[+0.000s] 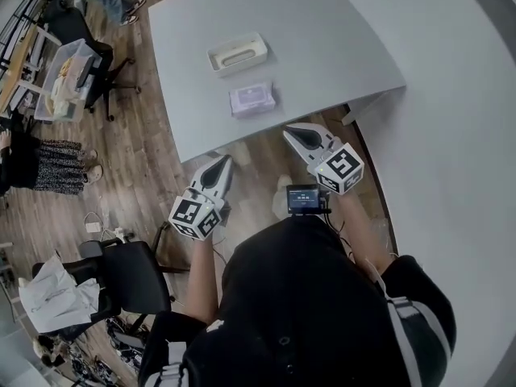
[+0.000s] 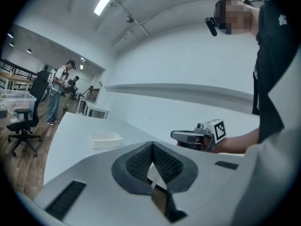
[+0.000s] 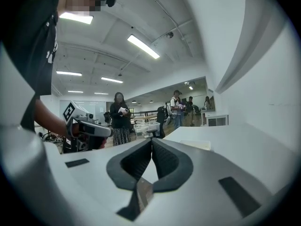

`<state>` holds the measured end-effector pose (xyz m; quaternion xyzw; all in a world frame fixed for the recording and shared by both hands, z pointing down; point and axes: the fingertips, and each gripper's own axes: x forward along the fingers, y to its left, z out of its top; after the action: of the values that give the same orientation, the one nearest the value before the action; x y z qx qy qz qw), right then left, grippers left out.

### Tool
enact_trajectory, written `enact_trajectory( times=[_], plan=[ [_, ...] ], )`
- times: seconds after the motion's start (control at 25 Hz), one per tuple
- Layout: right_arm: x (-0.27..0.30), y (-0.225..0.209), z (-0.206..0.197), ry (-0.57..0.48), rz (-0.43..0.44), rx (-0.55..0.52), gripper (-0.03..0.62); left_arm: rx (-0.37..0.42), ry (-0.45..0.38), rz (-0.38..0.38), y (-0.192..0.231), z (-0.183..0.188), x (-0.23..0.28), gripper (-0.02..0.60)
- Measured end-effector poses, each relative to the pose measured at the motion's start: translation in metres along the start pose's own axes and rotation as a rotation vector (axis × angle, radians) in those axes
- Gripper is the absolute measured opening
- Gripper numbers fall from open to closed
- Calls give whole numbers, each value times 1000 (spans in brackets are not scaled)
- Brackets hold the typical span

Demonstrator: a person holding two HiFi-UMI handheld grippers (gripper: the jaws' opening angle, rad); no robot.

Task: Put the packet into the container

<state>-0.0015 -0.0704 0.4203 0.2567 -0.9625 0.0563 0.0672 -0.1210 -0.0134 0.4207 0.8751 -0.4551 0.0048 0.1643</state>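
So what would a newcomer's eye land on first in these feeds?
First the two shut, empty tools held over the floor at the near edge of the grey table: the left tool and the right tool, side by side. Then, on the tabletop ahead of them, the pale purple packet near the front edge and the white container just beyond it, the packet not yet inside.

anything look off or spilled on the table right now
Nothing stands out. The white container sits level on the grey table. The packet lies flat beside it, apart from it, with no spill or damage visible. The left gripper and right gripper are shut and empty, near the table's front edge.
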Motion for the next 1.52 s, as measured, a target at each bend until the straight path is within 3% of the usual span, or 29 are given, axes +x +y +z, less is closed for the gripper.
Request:
enact_trajectory(
  times=[0.36,0.68,0.76,0.84,0.88,1.0,1.08,1.16,1.36,1.52],
  plan=[
    [42,-83,-2,46,68,10,23,2,30,24,48,19,86,0],
    [71,-101,-12,117,163,-19,23,29,123,-19,76,16,125,2],
    [80,-104,-15,148,185,-45,29,46,163,-54,81,13,136,51],
    [89,-105,-23,185,215,-61,118,53,226,-106,85,1,148,202],
    [94,-105,-29,207,236,-68,158,71,269,-131,89,-9,154,239],
    [113,-108,-51,303,313,-114,226,230,448,-192,110,-46,170,281],
    [129,-114,-69,394,365,-166,299,365,573,-244,127,-65,182,319],
    [142,-117,-91,500,419,-217,379,439,679,-304,133,-80,193,359],
    [167,-118,-135,648,523,-291,413,552,878,-403,152,-115,204,436],
    [177,-120,-157,740,587,-334,436,613,969,-462,166,-134,206,471]
  ],
)
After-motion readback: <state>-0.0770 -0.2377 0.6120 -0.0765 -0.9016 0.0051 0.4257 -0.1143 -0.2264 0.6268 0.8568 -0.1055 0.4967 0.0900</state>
